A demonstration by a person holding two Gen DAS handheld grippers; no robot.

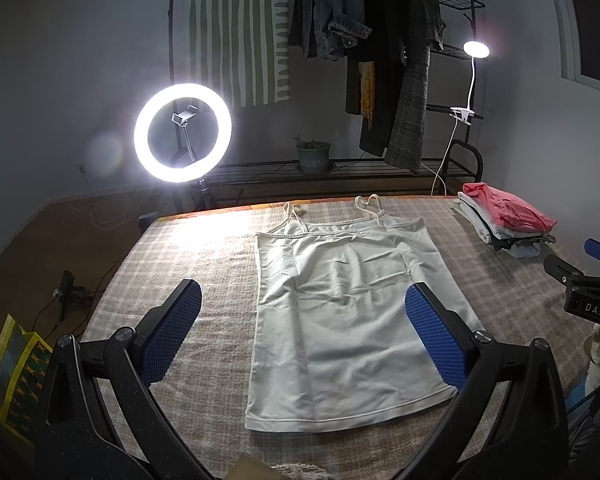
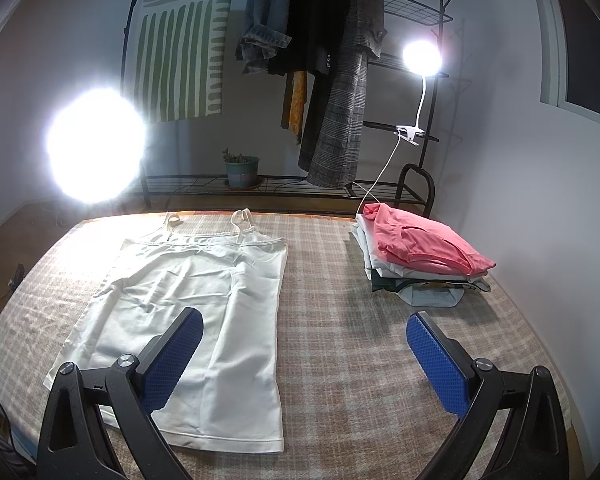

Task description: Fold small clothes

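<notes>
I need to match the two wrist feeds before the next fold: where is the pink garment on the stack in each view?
Left wrist: pink garment at far right, topping the folded stack.
Right wrist: pink garment right of centre, beyond the right gripper.
Shared landmark: white camisole, spread flat.

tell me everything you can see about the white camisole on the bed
The white camisole lies flat and unfolded, face up on the plaid bedcover, hem toward the cameras and thin spaghetti straps bunched at the far end. It looks like soft, slightly stretchy knit with stitched hem and neckline, lightly creased across the middle. Only the bedcover touches it; the left gripper and right gripper hang open above it, holding nothing.
</notes>
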